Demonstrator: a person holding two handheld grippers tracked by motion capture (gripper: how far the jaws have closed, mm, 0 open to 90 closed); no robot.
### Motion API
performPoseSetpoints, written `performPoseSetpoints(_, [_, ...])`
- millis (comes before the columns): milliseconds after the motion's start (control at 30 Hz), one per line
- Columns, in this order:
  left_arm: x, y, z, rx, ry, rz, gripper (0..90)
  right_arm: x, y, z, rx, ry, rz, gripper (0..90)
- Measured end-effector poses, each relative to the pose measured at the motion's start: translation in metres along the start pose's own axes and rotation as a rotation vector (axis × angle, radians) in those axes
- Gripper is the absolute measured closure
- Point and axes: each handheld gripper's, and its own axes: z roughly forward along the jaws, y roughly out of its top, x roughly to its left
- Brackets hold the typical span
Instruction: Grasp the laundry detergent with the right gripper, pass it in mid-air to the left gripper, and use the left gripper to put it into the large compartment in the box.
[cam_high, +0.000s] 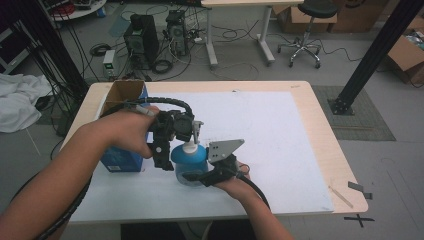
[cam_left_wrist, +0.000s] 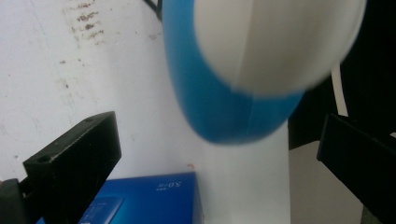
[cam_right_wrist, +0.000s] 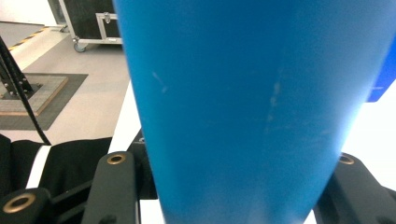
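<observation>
Blue bottle (cam_high: 190, 161) with a white pump top stands on the white mat (cam_high: 280, 140), beside a blue box (cam_high: 120, 159). Right gripper (cam_high: 196, 176) clamps its body; left gripper (cam_high: 187, 131) hangs above the pump, jaws wide apart, holding nothing.

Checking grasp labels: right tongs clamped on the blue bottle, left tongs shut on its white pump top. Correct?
Half right. The right tongs do clamp the blue bottle, but the left tongs are open, jaws wide apart below the white pump top, as the left gripper view shows.

Wooden table (cam_high: 325, 135) under white sheet (cam_high: 280, 145), blue box (cam_high: 122, 159), perhaps bottle (cam_high: 191, 159).
</observation>
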Motion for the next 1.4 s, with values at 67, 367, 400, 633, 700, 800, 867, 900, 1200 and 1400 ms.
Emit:
performPoseSetpoints(67, [-0.001, 0.001, 0.001, -0.002, -0.001, 0.001, 0.1, 0.000, 0.001, 0.005, 0.004, 0.003, -0.004, 45.0])
performPoseSetpoints(367, [-0.004, 0.002, 0.004, -0.002, -0.003, -0.001, 0.1, -0.005, 0.005, 0.020, 0.006, 0.007, 0.000, 45.0])
performPoseSetpoints(400, [-0.004, 0.003, 0.005, -0.004, -0.001, -0.001, 0.1, -0.005, 0.005, 0.022, 0.005, 0.007, 0.000, 45.0])
performPoseSetpoints(633, [-0.006, 0.004, 0.009, 0.004, 0.010, 0.002, 0.1, -0.008, 0.009, 0.032, 0.000, 0.009, 0.014, 45.0])
performPoseSetpoints(700, [-0.007, 0.005, 0.010, 0.012, 0.014, 0.003, 0.1, -0.008, 0.010, 0.034, 0.000, 0.007, 0.018, 45.1])
performPoseSetpoints(800, [-0.008, 0.004, 0.012, 0.011, 0.025, -0.002, 0.1, -0.008, 0.012, 0.037, -0.009, 0.009, 0.005, 45.1])
performPoseSetpoints(867, [-0.008, 0.003, 0.012, 0.019, 0.033, -0.008, 0.1, -0.008, 0.014, 0.038, -0.014, 0.010, 0.002, 45.0])
performPoseSetpoints(900, [-0.008, 0.003, 0.012, 0.019, 0.033, -0.008, 0.1, -0.008, 0.014, 0.038, -0.014, 0.010, 0.002, 45.0])
performPoseSetpoints(1200, [-0.009, 0.002, 0.015, 0.022, 0.044, -0.013, 2.5, -0.008, 0.014, 0.039, -0.012, 0.009, 0.001, 45.0])
performPoseSetpoints(1400, [-0.008, 0.003, 0.014, 0.029, 0.064, -0.010, 5.8, -0.008, 0.014, 0.039, -0.014, 0.007, 0.001, 45.1])
